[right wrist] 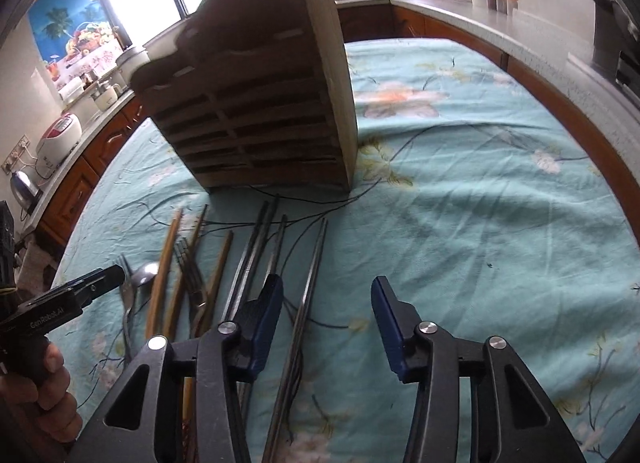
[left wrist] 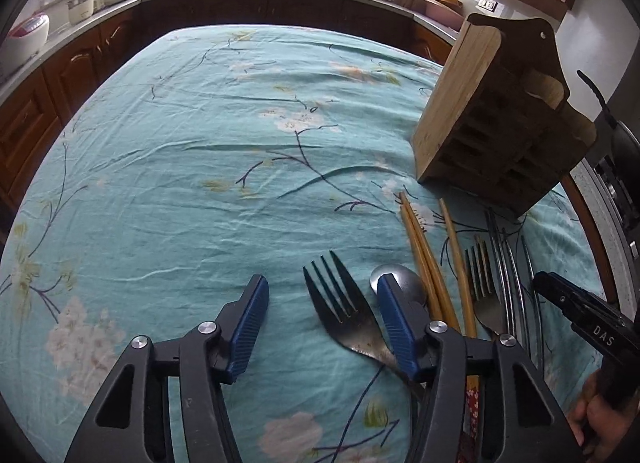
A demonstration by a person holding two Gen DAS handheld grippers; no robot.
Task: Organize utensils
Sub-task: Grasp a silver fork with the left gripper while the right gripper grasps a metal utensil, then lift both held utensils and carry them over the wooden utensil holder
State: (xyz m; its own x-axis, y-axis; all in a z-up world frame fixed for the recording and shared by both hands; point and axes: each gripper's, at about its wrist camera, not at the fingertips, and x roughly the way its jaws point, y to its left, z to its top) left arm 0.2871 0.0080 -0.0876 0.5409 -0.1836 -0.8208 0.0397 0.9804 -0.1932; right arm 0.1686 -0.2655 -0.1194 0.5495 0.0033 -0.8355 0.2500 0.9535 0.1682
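In the left wrist view a dark metal fork [left wrist: 340, 315] lies on the teal floral cloth between the blue pads of my left gripper [left wrist: 320, 281], which is open. Its right finger [left wrist: 394, 315] covers part of a spoon [left wrist: 400, 275]. To the right lie wooden chopsticks [left wrist: 424, 259], a second fork [left wrist: 482, 283] and metal chopsticks [left wrist: 508, 263]. My right gripper [right wrist: 327, 282] is open over a metal chopstick pair [right wrist: 312, 283], which sits close to its left finger [right wrist: 268, 303]. The slotted wooden utensil holder [right wrist: 256, 95] stands just beyond the utensils.
Wooden cabinets and a counter ring the table, with a rice cooker [right wrist: 58, 137] and a kettle [right wrist: 24, 187] at the left. A hand [right wrist: 44, 379] grips the left tool's handle. The cloth [left wrist: 180, 143] left of the utensils is wrinkled.
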